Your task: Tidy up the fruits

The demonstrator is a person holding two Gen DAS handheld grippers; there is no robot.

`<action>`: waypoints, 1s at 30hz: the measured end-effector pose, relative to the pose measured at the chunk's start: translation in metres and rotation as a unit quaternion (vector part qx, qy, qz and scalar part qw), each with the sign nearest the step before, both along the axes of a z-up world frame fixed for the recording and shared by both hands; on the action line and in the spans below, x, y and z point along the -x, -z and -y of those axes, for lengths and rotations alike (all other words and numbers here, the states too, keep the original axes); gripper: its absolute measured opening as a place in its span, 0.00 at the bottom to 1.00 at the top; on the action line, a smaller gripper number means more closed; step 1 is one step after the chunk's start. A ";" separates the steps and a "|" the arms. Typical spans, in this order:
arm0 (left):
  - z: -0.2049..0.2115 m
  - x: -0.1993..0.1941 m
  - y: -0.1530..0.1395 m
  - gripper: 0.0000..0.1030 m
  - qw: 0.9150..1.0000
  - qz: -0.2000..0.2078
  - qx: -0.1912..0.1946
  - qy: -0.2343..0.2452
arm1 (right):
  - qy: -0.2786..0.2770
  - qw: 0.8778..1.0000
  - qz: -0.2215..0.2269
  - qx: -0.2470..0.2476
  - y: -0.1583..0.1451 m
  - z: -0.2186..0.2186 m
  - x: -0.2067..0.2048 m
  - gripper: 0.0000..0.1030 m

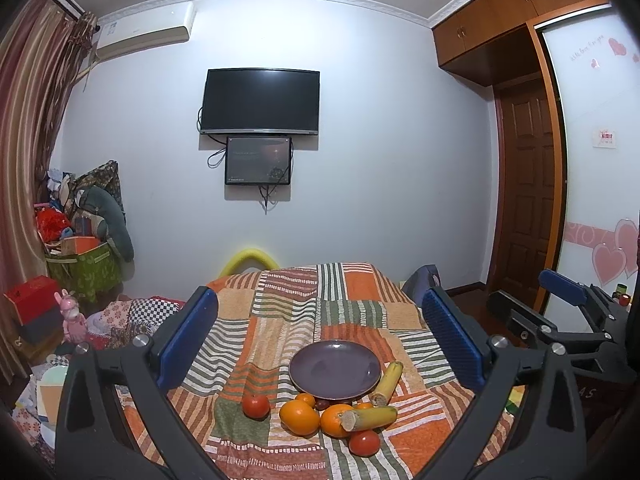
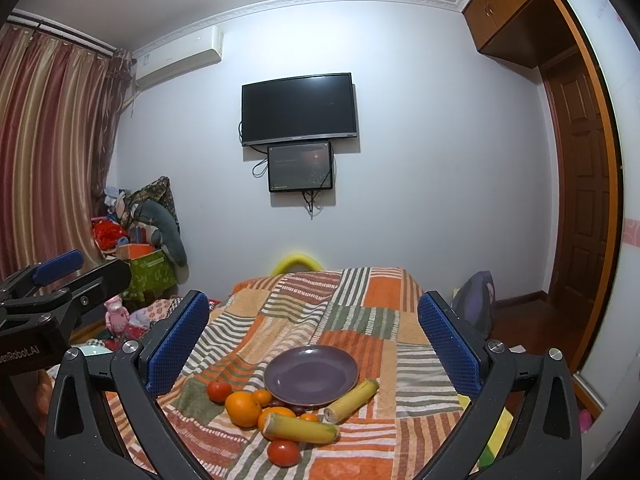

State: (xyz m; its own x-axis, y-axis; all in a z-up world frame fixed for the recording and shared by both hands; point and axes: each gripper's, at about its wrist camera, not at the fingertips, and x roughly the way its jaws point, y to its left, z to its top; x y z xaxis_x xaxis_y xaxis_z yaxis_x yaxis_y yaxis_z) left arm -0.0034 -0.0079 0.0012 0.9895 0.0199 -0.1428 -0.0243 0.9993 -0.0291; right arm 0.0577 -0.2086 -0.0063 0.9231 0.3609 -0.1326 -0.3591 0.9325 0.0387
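Both the left gripper [image 1: 320, 336] and right gripper [image 2: 314, 338] hang wide apart; round oranges [image 1: 299, 417] could roll off the bed's [image 1: 288, 304] soft blanket when nudged.

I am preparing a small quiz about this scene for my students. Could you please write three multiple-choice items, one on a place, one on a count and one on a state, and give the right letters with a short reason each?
1. Where do the fruits lie, relative to the purple plate?
A. Piled on it
B. On the cloth, at its near edge
C. Behind it, toward the wall

2. How many banana pieces are there?
A. One
B. Two
C. Four

3. In what state are the left tongs and right tongs?
A. Both open, holding nothing
B. Both shut on fruit
C. Left shut on an orange

Answers:
1 B: the large orange and the others rest on the patchwork cloth before the plate.
2 B: the near banana piece and the far banana piece.
3 A: nothing sits between the spread blue pads.
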 end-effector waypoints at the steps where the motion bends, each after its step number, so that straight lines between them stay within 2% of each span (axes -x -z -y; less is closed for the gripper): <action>1: -0.001 -0.001 0.000 1.00 1.000 -0.001 0.001 0.000 | 0.000 1.000 0.000 0.000 0.000 0.000 0.000 1.00; 30: -0.003 -0.003 0.002 1.00 1.000 -0.006 0.005 0.007 | 0.000 1.000 -0.001 -0.001 0.004 0.000 -0.001 1.00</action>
